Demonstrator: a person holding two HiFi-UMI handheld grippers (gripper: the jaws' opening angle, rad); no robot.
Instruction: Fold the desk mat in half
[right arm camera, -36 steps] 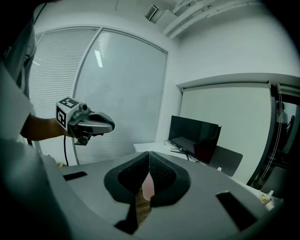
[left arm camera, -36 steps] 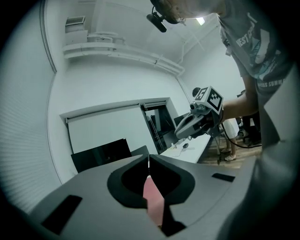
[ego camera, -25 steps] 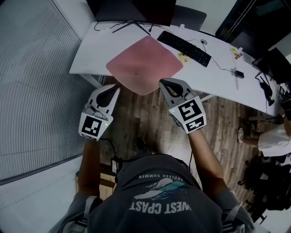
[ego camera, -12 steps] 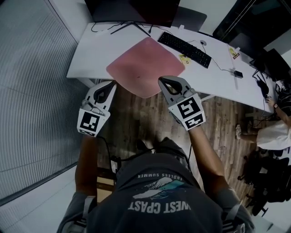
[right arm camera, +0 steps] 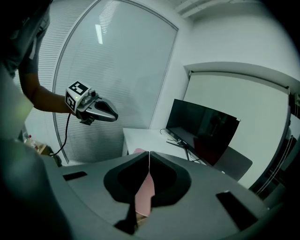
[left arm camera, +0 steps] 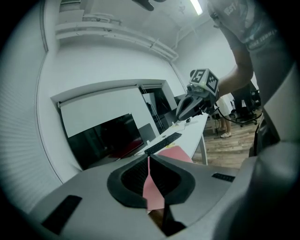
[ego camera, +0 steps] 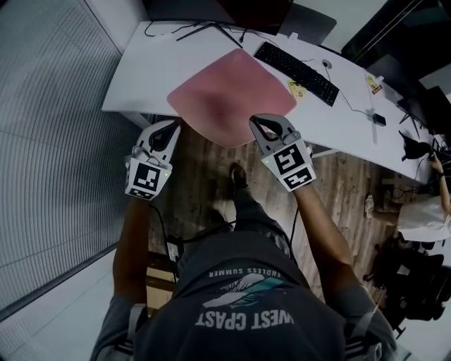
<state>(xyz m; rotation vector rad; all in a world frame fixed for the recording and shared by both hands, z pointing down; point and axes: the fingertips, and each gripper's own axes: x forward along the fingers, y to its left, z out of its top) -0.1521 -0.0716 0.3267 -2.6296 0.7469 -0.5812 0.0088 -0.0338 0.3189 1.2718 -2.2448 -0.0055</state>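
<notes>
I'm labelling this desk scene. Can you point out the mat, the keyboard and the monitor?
mat (ego camera: 229,99): head view, middle of its pink top.
keyboard (ego camera: 298,72): head view, middle of the key rows.
monitor (right arm camera: 201,133): right gripper view, centre of the dark screen.

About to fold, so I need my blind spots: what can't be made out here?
- Mat near corners: head view, under the left gripper and right gripper.
- Most of the mat: both gripper views, behind the shut jaws.
- Monitor: head view, cut by the top edge.
- Yellow item by the keyboard: head view, too small.
</notes>
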